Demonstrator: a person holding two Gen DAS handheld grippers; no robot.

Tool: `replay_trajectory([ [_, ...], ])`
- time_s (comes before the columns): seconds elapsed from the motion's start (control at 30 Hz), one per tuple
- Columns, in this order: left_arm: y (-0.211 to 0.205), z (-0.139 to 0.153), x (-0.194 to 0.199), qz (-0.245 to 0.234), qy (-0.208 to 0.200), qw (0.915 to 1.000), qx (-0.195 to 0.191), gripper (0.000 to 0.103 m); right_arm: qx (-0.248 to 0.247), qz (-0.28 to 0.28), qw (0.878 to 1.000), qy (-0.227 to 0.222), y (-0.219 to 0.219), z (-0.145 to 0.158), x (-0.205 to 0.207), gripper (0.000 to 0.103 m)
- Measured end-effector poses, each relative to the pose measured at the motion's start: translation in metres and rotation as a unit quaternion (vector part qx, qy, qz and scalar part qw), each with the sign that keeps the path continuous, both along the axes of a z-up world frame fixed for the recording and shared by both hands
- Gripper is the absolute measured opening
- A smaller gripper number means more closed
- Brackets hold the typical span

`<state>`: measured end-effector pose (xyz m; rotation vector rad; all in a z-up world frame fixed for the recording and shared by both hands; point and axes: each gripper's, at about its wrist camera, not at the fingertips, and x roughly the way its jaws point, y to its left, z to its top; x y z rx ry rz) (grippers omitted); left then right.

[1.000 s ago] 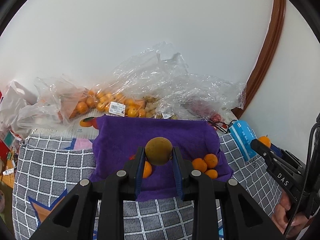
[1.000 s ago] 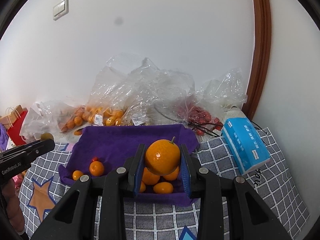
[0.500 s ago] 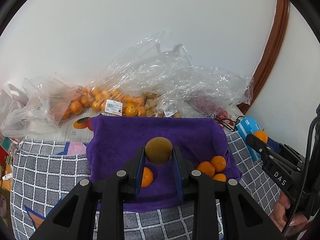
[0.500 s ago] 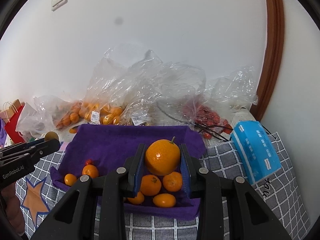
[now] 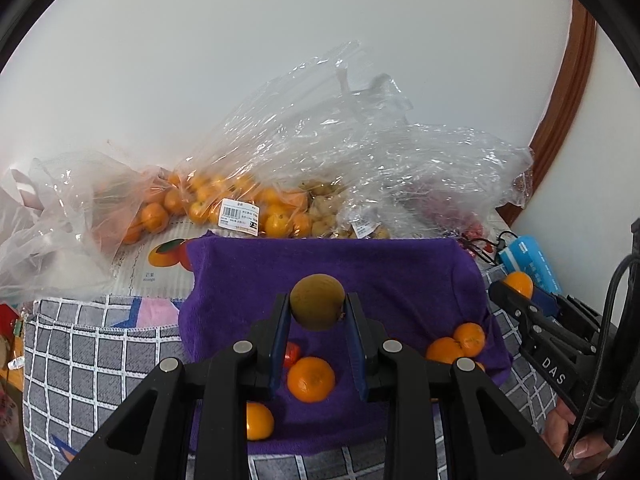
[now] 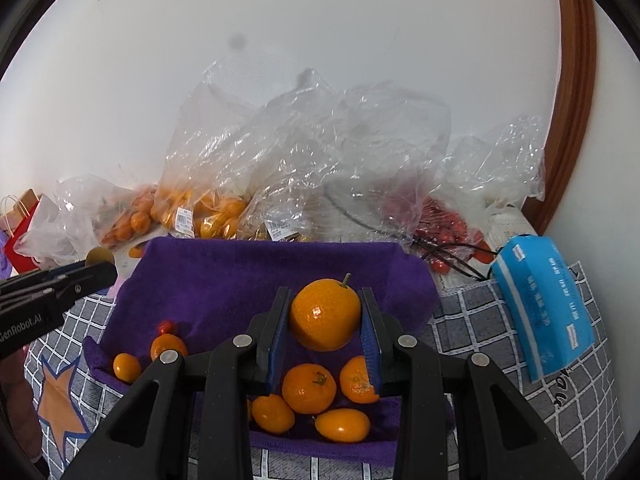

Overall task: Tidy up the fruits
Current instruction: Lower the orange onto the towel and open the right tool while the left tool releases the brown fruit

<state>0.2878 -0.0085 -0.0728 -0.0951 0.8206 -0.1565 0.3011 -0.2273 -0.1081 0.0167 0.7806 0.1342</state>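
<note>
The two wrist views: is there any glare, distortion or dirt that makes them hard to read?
Left wrist view: strong fisheye bending, black vignette at the corners; the clear plastic bags glint white, the brown fruit stays sharp. Right wrist view: same curvature, a grey smudge over the wall, a small highlight on the held orange.

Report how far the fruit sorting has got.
Done: several oranges already lie grouped on the purple towel.
In hand: the left gripper is shut on a brown round fruit, the right gripper on a stemmed orange, both above the towel.
Left: plastic bags behind hold plenty more fruit.
</note>
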Motion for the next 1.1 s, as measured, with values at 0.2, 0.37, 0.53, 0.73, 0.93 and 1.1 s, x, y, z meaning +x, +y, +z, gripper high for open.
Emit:
replay_trajectory([
  [0.2, 0.006, -0.008, 0.016, 0.006, 0.007, 1.0, 0.001, 0.026, 0.006, -0.002, 1.0, 0.017, -0.001, -0.015, 0.013, 0.033],
  [0.37, 0.009, -0.018, 0.027, 0.01, 0.018, 0.9998, -0.001, 0.026, 0.007, -0.003, 1.0, 0.027, -0.003, -0.026, 0.02, 0.033],
  [0.53, 0.006, -0.032, 0.036, 0.01, 0.031, 0.9995, 0.003, 0.026, 0.009, -0.004, 0.999, 0.042, -0.005, -0.04, 0.028, 0.033],
  [0.73, 0.001, -0.052, 0.045, 0.007, 0.055, 0.9984, 0.001, 0.026, 0.014, -0.004, 0.998, 0.063, -0.005, -0.06, 0.035, 0.033],
  [0.93, -0.004, -0.069, 0.05, 0.003, 0.073, 0.9973, 0.009, 0.026, 0.014, -0.003, 0.997, 0.079, -0.003, -0.077, 0.04, 0.033],
  [1.1, -0.005, -0.08, 0.052, 0.004, 0.085, 0.9964, 0.009, 0.026, 0.009, 0.001, 0.996, 0.086, 0.002, -0.086, 0.043, 0.033],
])
